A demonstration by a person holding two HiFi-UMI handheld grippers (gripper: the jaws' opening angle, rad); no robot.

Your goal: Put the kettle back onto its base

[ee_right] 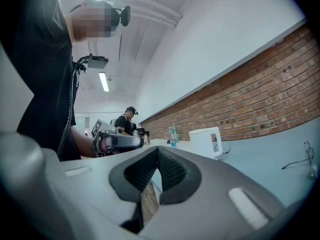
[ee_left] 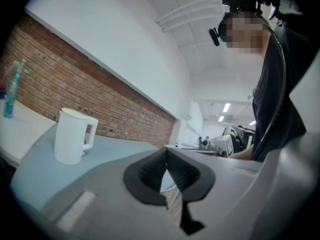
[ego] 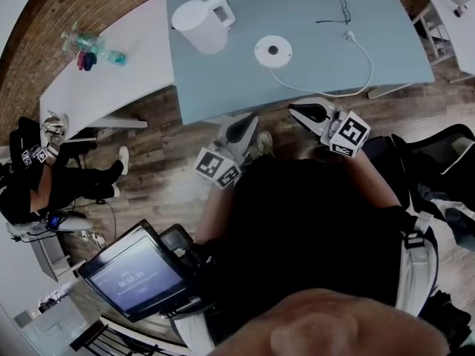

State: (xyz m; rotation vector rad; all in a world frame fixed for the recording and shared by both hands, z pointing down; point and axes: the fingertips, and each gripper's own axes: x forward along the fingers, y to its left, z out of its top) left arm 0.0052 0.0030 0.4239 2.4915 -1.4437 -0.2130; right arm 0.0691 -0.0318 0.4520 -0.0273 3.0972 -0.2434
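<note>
Head view: white kettle (ego: 199, 24) upright on the blue-grey table (ego: 223, 87), near its far left corner, off the round white base (ego: 273, 51), which sits apart to its right. Cord (ego: 356, 69) loops from the base to the right; glasses (ego: 338, 12) lie beyond it. Left gripper (ego: 243, 128) and right gripper (ego: 306, 111) are both held at the table's near edge, well short of the kettle. A bottle (ego: 93, 47) lies on the white table (ego: 141, 87) to the left. Left gripper view: jaws closed tip to tip, nothing between them; kettle (ee_left: 74, 135) stands ahead and to the left, handle to its right, before a brick wall (ee_left: 60, 84). Right gripper view: jaws closed together, empty; kettle (ee_right: 207, 141) seen ahead and slightly right, the left gripper in view to the left.
</note>
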